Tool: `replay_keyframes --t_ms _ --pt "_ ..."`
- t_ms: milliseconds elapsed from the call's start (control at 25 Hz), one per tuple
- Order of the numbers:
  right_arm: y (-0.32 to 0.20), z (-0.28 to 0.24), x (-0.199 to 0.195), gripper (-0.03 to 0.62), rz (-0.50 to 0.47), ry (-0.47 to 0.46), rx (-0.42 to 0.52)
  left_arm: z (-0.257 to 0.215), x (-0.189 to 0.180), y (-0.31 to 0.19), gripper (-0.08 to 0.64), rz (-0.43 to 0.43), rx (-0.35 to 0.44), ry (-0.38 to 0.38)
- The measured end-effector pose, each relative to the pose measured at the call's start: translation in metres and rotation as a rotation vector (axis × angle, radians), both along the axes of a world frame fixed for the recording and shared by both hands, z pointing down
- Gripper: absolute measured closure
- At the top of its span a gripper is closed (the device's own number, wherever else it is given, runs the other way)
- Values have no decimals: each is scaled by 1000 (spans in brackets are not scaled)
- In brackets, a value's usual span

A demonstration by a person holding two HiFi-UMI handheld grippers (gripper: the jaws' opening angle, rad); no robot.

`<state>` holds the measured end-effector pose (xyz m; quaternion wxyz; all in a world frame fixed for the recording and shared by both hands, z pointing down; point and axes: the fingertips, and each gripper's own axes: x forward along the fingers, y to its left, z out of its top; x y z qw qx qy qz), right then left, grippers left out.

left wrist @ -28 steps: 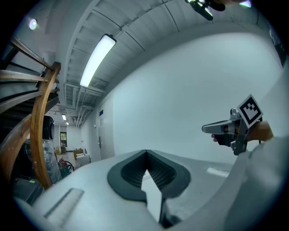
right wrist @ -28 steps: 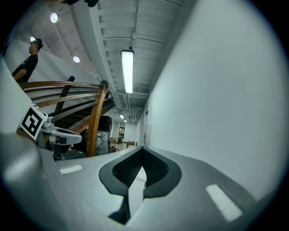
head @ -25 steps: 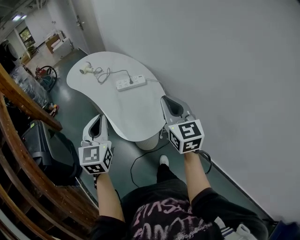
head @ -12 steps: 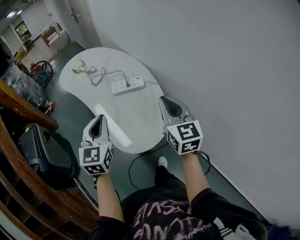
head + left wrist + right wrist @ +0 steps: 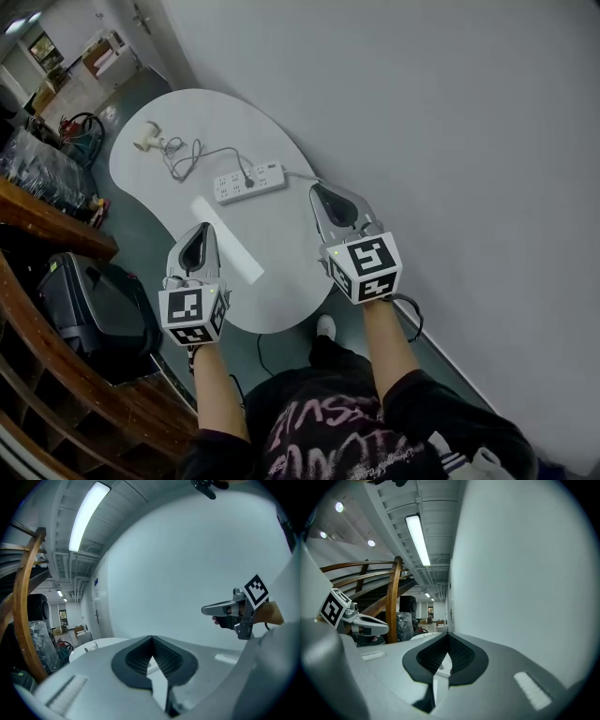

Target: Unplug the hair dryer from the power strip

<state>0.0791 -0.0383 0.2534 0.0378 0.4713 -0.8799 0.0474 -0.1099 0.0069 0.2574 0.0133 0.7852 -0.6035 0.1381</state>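
Observation:
A small white hair dryer [image 5: 145, 138] lies at the far end of the white rounded table [image 5: 281, 281]. Its grey cord [image 5: 184, 156] loops back to a dark plug [image 5: 249, 173] that sits in the white power strip [image 5: 249, 182] at mid-table. My left gripper [image 5: 199, 231] hovers shut over the table's near left part, well short of the strip. The right gripper [image 5: 324, 191] is shut too, holding nothing, just right of and nearer than the strip's end. In the left gripper view the shut left gripper [image 5: 151, 638] points at the wall, with the right gripper [image 5: 228, 609] beside it.
A grey wall [image 5: 450, 122] runs close along the table's right side. A curved wooden railing [image 5: 56, 225] and a black case [image 5: 89, 300] stand on the left. A black cable [image 5: 267, 337] lies on the floor under the near table edge. Clutter fills the far left corner.
The table has come nearer in the head view, and both grippers now hang over its near part. The jaws stay shut. The dryer, cord and strip have not moved on the table.

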Motion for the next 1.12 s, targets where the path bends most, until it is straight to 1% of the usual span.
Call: replay_keyframes --t_ms 280,560,840,1120 --pt "-37 2 -4 572 -49 -29 -14 -6 10 -30 558 -16 -10 -38" --pt "-50 9 -15 572 -79 -44 -22 -5 4 -38 558 -34 -16 -61" --pt "-63 8 -18 572 -60 -46 -18 -2 4 -56 558 -2 -18 -62" --pt "-79 15 -26 572 -15 -38 -25 9 -6 -79 560 44 -35 -54"
